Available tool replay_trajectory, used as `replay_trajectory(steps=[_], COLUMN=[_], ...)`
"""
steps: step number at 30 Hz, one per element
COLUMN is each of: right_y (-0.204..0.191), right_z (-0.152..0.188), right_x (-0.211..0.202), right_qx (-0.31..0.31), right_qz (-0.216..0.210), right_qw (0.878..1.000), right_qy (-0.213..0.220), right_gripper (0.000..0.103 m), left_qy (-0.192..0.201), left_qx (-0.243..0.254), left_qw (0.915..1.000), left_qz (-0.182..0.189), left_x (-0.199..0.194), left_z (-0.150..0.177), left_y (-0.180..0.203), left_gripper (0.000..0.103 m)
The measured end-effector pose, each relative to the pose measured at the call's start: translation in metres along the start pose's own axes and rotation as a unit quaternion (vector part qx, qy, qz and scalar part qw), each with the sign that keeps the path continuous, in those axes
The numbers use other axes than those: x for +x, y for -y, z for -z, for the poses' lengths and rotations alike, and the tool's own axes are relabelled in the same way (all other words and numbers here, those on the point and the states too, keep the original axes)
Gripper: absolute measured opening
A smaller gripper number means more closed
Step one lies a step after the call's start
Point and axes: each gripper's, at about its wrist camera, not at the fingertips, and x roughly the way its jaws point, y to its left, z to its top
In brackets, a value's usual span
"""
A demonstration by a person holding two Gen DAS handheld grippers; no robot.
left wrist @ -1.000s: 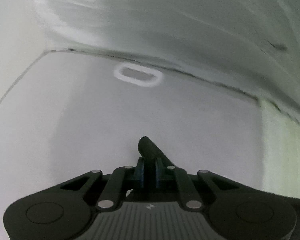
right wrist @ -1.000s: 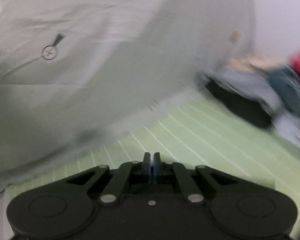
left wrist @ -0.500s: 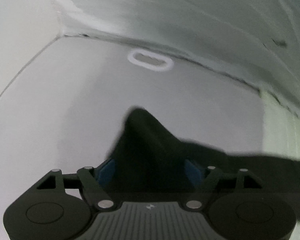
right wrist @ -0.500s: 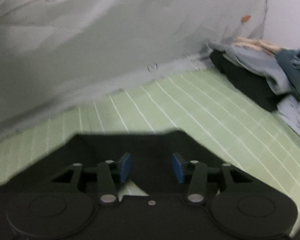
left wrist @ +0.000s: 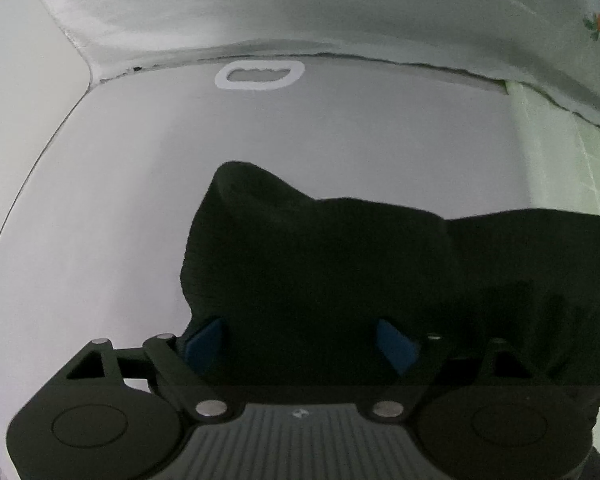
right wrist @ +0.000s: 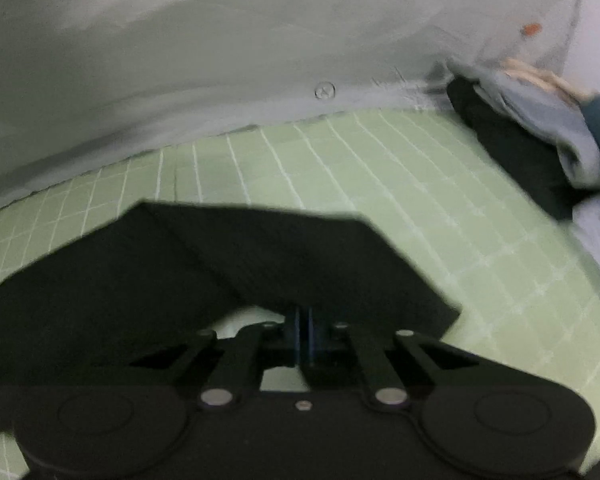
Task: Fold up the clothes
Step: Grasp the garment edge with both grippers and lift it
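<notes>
Two claws on one black garment here. Left claw [left wrist: 300, 344] is spread wide, blue pads [left wrist: 204, 340] far apart, with the black cloth [left wrist: 340, 272] bunched up between them and draped over the right linkage; can't tell if either pad is actually touching it. The cloth rises in a rounded hump ahead of the claw and runs off to the right edge of that view. Under and beyond it is a pale grey surface [left wrist: 120, 200] with a white oval ring [left wrist: 260, 76] near its far edge, and a grey sheet [left wrist: 260, 8] hangs behind that.

Right claw [right wrist: 303, 332] is pressed together, pinching the cloth's [right wrist: 280, 260] near edge. From there the cloth lies flat on the green gridded mat [right wrist: 400, 168], with a diagonal fold line and an angled far edge, spreading to the left. Picture is a bit blurry. Past the mat is the same grey sheet [right wrist: 180, 60], and far right, well apart from the black cloth, sits a pile of clothes [right wrist: 540, 120]: dark, grey-blue and teal pieces.
</notes>
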Motion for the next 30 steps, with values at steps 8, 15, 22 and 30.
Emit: replay_trajectory(steps=[8,15,22,30], right_y=[-0.022,0.002,0.011,0.020], right_z=[-0.101,-0.070,-0.039,-0.040], right_x=[0.037,0.036,0.063,0.066], right_qx=[-0.150,0.004,0.098,0.097], right_qz=[0.170,0.089,0.029,0.017], right_qw=[0.963,0.990,0.994,0.995], right_qy=[0.145,0.107,0.031,0.030], right_gripper=[0.052,0.065,0.064,0.006], left_qy=[-0.002,-0.010,-0.005,0.005], left_qx=[-0.008,-0.026,-0.001,0.009], left_qw=[1.0000,0.9996,0.9999,0.9997], left_qz=[-0.003,-0.005,-0.010,-0.021], left_x=[0.005,0.008,-0.006,-0.027], left_z=[0.000,0.000,-0.004,0.004], left_y=[-0.002,-0.004,0.003,0.008], left_gripper=[0.097,0.100,0.099,0.099])
